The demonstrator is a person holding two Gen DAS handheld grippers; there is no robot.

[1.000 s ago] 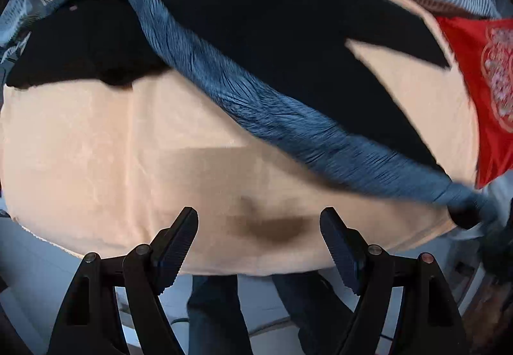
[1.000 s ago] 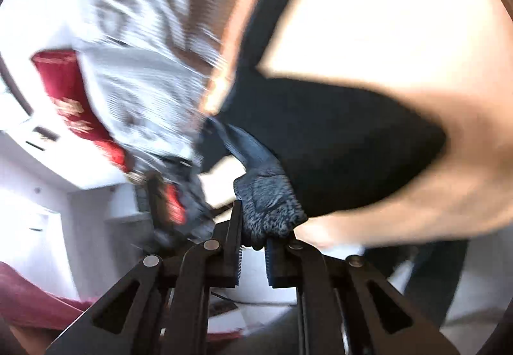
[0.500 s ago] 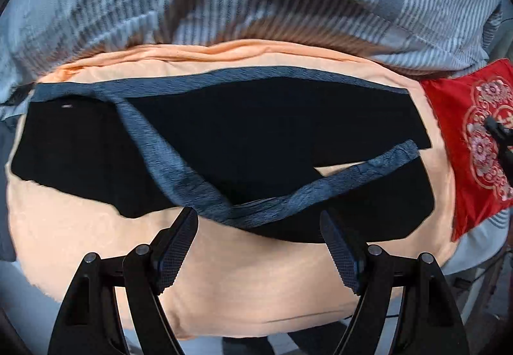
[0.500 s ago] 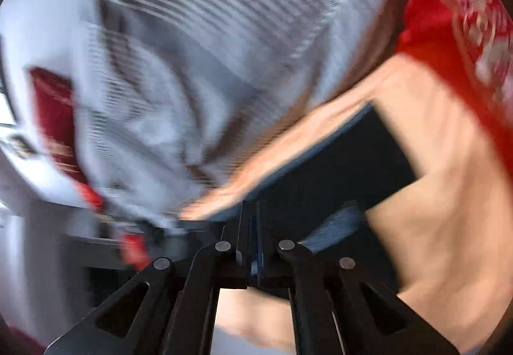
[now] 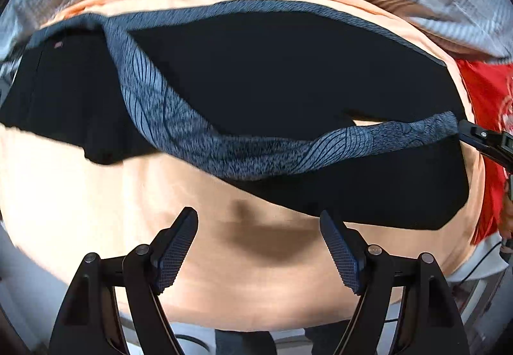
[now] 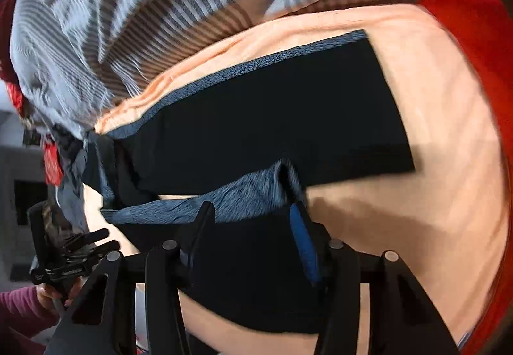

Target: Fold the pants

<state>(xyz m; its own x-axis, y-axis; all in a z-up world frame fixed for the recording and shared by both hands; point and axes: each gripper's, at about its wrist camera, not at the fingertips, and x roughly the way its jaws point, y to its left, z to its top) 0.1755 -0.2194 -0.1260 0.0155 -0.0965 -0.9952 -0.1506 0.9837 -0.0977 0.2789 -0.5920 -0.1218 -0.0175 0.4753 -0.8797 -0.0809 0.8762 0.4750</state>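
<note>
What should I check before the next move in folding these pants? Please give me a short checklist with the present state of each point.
1. Right gripper has let go of the pants: ok, its fingers are opening around the leg end and do not press it.
2. Left gripper is free: ok, open, nothing between its fingers.
3. Upper leg lies flat on the orange sheet: ok.
4. Folded leg matches the upper one: not ok, it lies askew, a gap of sheet shows between them.
5. Grey patterned stripe is smooth: not ok, it is twisted and bunched.
</note>
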